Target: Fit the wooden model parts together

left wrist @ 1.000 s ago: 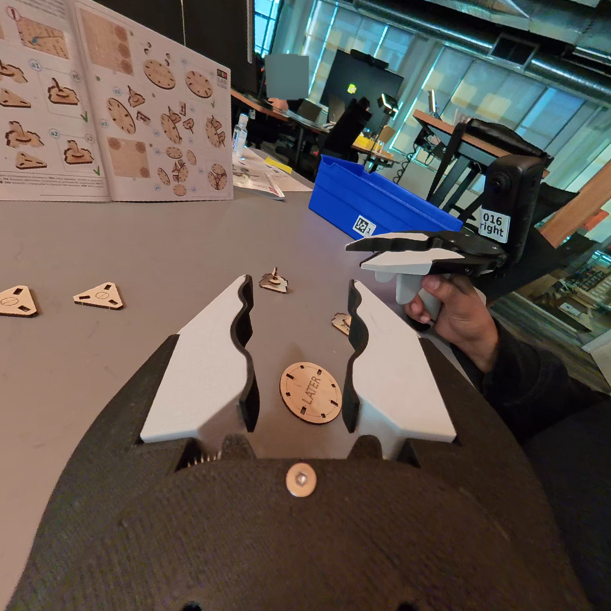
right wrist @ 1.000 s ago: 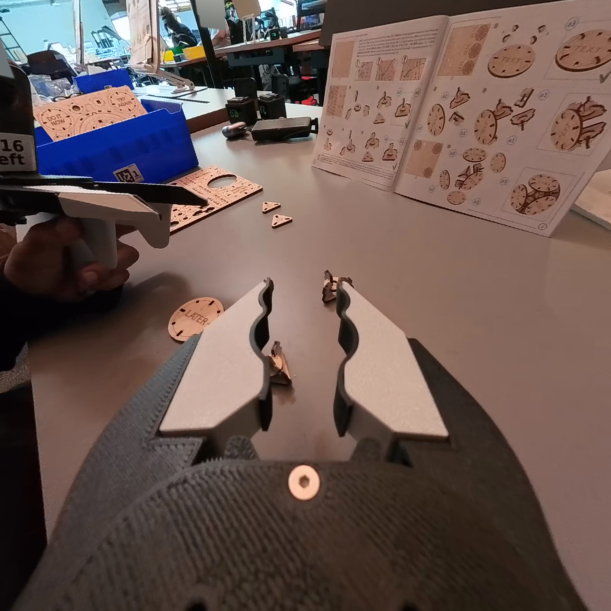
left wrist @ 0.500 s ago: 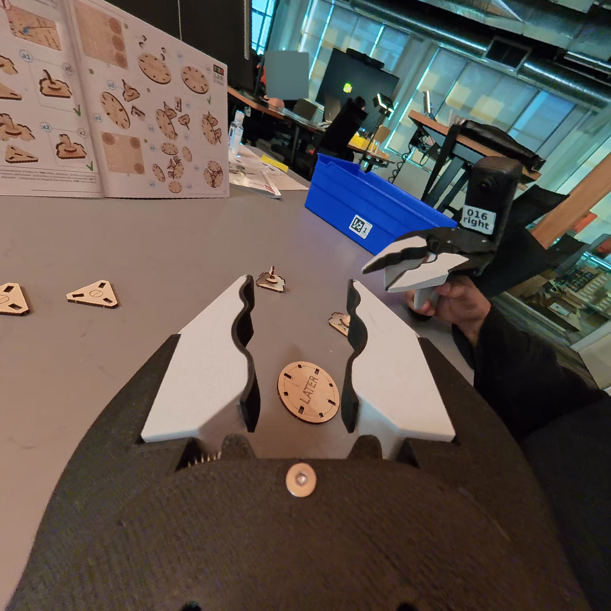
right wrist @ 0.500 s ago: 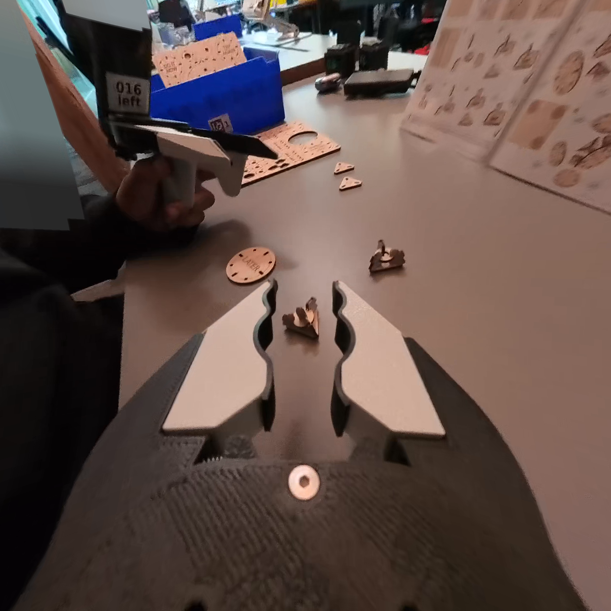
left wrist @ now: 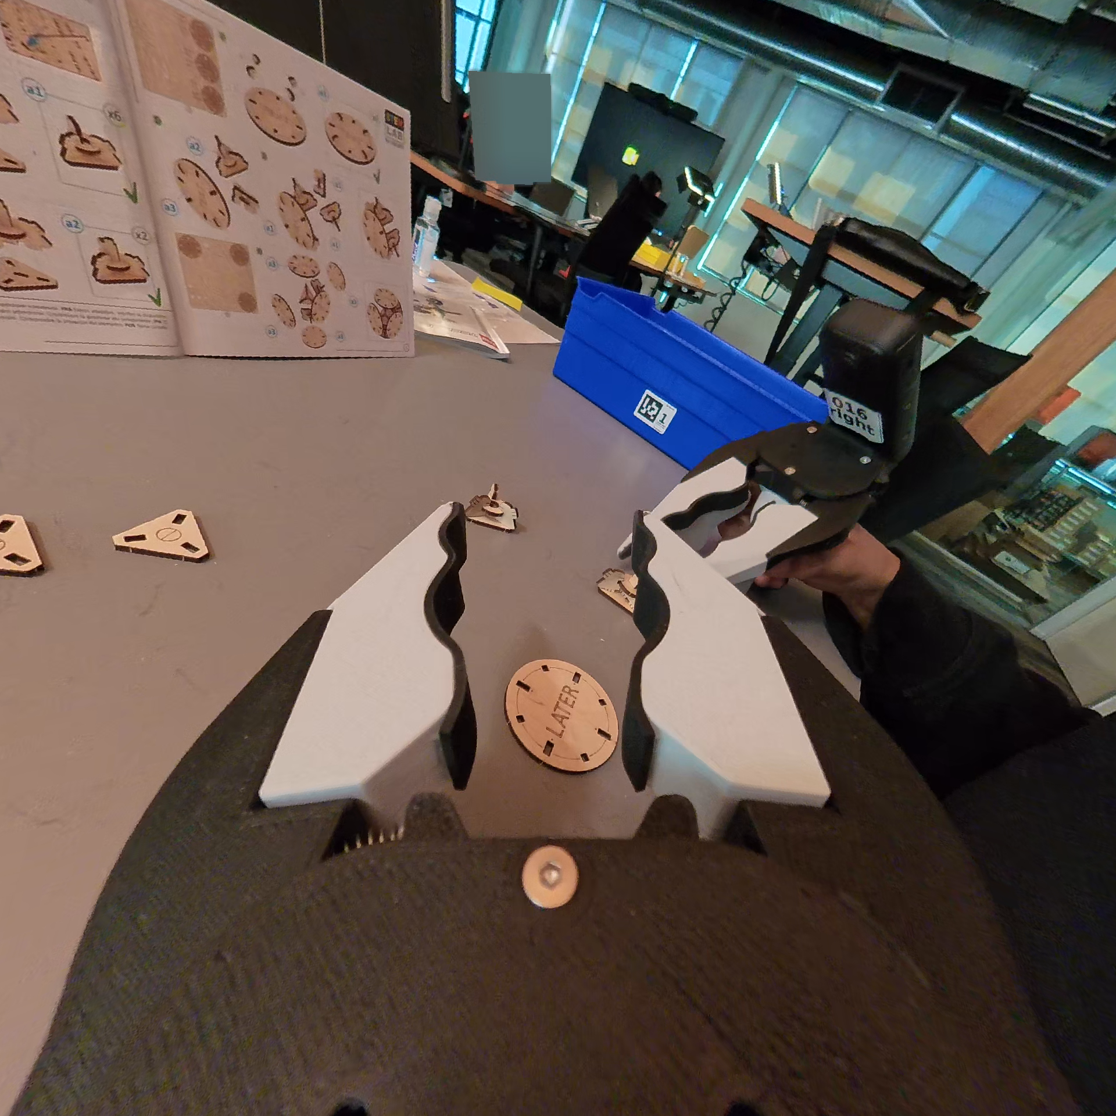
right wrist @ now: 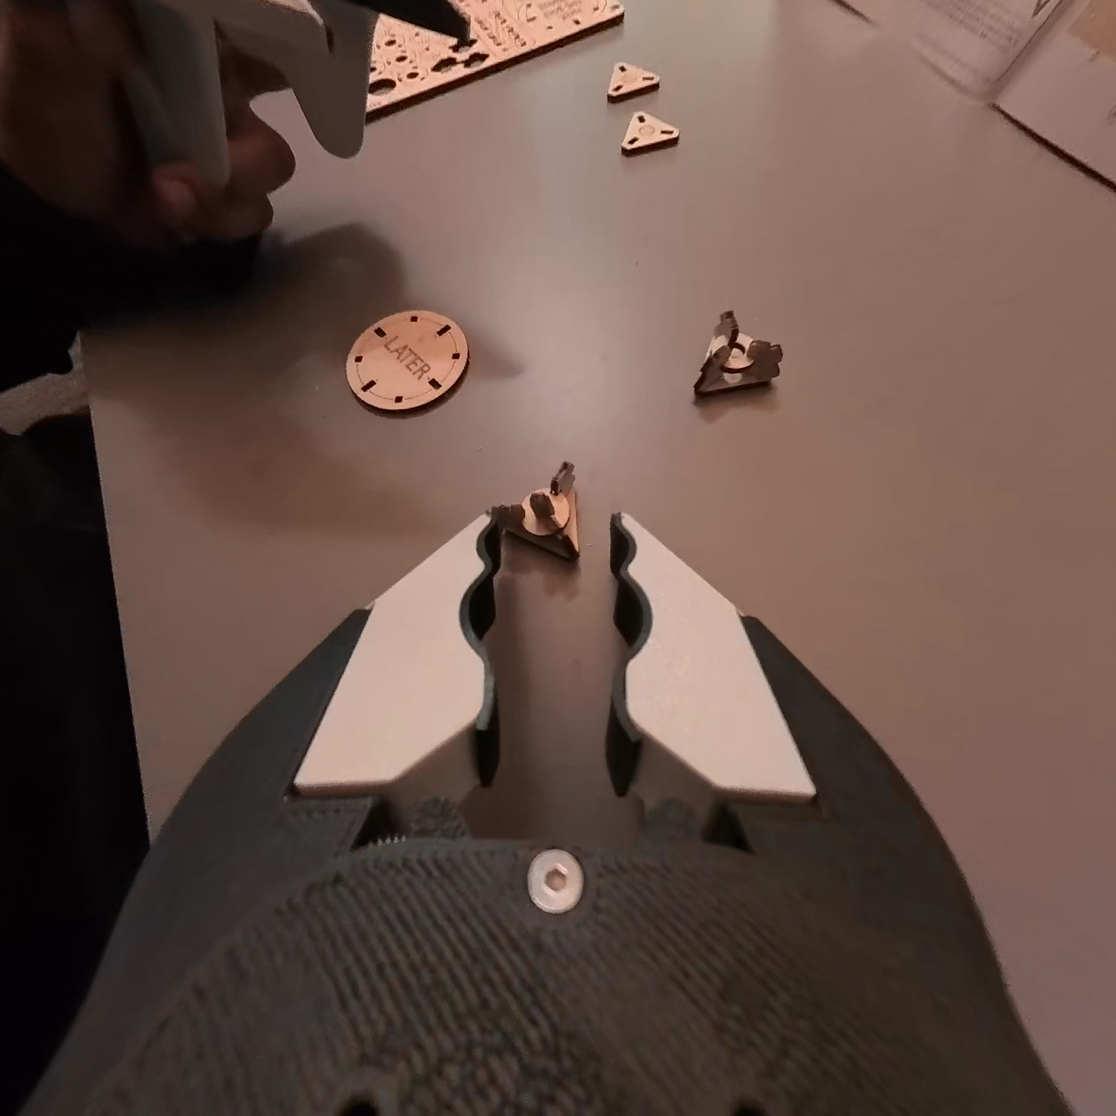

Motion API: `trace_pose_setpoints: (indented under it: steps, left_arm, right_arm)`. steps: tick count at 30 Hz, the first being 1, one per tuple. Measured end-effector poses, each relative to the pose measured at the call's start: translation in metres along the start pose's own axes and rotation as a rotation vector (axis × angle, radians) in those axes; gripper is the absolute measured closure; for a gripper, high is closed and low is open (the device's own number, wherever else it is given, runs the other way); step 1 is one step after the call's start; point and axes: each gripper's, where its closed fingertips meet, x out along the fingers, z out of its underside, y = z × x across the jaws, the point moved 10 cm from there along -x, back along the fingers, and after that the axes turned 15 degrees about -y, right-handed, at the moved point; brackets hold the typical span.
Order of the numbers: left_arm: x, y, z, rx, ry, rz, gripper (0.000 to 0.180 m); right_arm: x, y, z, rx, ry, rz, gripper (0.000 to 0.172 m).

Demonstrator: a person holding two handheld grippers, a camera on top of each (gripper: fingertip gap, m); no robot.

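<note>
A small triangular wooden assembly with a round disc and upright peg on top (right wrist: 546, 519) lies on the grey tabletop (right wrist: 845, 483) at the tips of the right gripper (right wrist: 552, 525). It sits just ahead of the two fingertips, close against the left fingertip (right wrist: 489, 531) and clear of the right one; the jaws stand apart and grip nothing. In the left wrist view this same piece (left wrist: 619, 589) peeks out beside that view's right finger, with the right gripper (left wrist: 676, 531) tilted down over it, held in a hand (left wrist: 839, 567).

Farther off and to the right lies a second triangular wooden assembly with a peg (right wrist: 737, 356). To the left lies a flat round wooden disc with slots near its rim and engraved lettering (right wrist: 407, 362). The left gripper (left wrist: 546, 525) hangs over this disc (left wrist: 561, 715), which lies flat on the table between the finger bases, untouched; its jaws are wide apart and empty.

Beyond, two flat wooden triangles with slots (right wrist: 640, 112) lie near a laser-cut wooden sheet (right wrist: 495, 36). At the far side stand an open instruction booklet (left wrist: 199, 181) and a blue plastic bin (left wrist: 664, 368).
</note>
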Motion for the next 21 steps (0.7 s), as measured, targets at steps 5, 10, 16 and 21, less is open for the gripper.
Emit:
trace_pose_setpoints:
  steps: [5,10,16,21]
  left_arm:
    - [-0.0001,0.0002,0.0000,0.002,0.001,-0.001,0.126]
    - [0.0000,0.0003,0.0001,0.003,0.001,-0.001,0.126]
    - [-0.0001,0.0004,0.0002,0.004,0.001,-0.001,0.126]
    - [0.0001,0.0003,0.0003,0.003,0.001,0.000,0.126]
  right_arm:
    - [0.0011,-0.0007,0.0007,0.002,-0.015,-0.022,0.135]
    - [0.0033,-0.0009,0.0010,0.002,-0.038,-0.024,0.137]
    - [0.0063,-0.0017,0.0010,-0.004,-0.066,-0.009,0.153]
    - [0.0057,-0.0014,0.0009,-0.002,-0.061,-0.014,0.158]
